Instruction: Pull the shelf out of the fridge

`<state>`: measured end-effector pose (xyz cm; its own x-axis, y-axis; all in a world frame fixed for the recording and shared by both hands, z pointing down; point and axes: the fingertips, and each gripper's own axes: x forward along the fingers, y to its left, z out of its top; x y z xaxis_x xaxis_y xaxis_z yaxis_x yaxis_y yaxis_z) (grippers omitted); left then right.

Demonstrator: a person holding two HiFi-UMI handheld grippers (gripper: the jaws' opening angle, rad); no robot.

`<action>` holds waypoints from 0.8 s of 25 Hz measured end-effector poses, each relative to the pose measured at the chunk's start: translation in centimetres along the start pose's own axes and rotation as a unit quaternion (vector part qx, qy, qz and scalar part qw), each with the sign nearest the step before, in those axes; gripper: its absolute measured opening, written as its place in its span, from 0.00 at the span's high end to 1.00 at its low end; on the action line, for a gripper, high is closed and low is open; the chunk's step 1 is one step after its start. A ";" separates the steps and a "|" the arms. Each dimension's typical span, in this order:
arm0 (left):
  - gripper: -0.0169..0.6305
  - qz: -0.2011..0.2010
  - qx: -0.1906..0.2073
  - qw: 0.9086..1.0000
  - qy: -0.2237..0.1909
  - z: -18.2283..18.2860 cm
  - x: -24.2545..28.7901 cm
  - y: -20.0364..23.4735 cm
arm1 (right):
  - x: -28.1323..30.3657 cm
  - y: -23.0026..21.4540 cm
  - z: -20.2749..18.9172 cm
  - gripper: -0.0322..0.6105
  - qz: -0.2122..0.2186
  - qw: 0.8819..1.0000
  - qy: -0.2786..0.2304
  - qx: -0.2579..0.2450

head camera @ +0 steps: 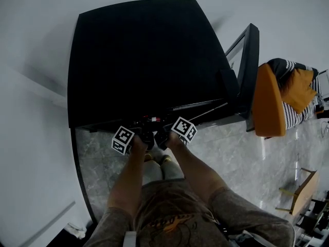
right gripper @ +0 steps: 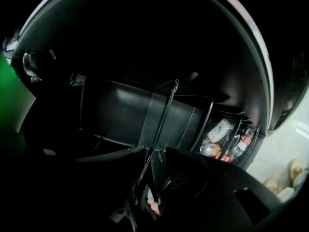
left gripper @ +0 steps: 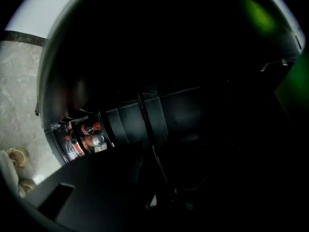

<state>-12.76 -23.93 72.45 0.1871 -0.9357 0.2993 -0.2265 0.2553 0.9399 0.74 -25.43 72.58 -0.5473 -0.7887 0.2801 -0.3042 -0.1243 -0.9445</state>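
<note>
the right gripper has its two jaws drawn in on the front edge of the shelf. the thin rim runs straight up and away from the narrow gap between them, with the clear pane spreading to either side of it. off to the right of those jaws, a little beyond them, drink cans and bottles stand in a dark rack.

the left gripper sits in deep shadow. a thin line of the shelf leads down toward its jaws, but whether they are gripping it cannot be told. more cans and bottles show to the left of these jaws.

from the head view, the left gripper and right gripper are side by side, almost touching, at the open front of the black fridge. the shelf edge shows just ahead and to the right of them, inside the opening. the open door stands farther right.
</note>
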 end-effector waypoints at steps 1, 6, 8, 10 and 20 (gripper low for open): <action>0.78 0.000 -0.001 1.000 -0.001 0.1 0.1 0.1 | 0.1 -0.1 0.2 0.76 0.000 1.000 -0.004 0.003; 0.78 -0.002 -0.001 1.000 -0.002 0.3 0.7 0.4 | 1.0 -0.2 0.9 0.76 0.003 1.000 -0.014 0.008; 0.78 -0.006 -0.001 1.000 -0.003 0.4 1.0 0.4 | 1.4 -0.2 1.1 0.76 0.005 1.000 -0.019 0.012; 0.78 -0.011 -0.002 1.000 -0.009 0.6 1.3 0.3 | 1.6 -0.4 1.3 0.76 0.006 0.999 -0.028 0.017; 0.90 -0.035 -0.002 0.998 -0.057 2.3 2.5 0.6 | 2.1 -0.4 2.6 0.77 0.025 0.997 -0.071 0.031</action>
<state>-14.60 -26.64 73.33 0.0920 -0.9726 0.2133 -0.2124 0.1901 0.9585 1.79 -28.56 73.12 -0.4433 -0.8714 0.2102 -0.2281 -0.1171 -0.9666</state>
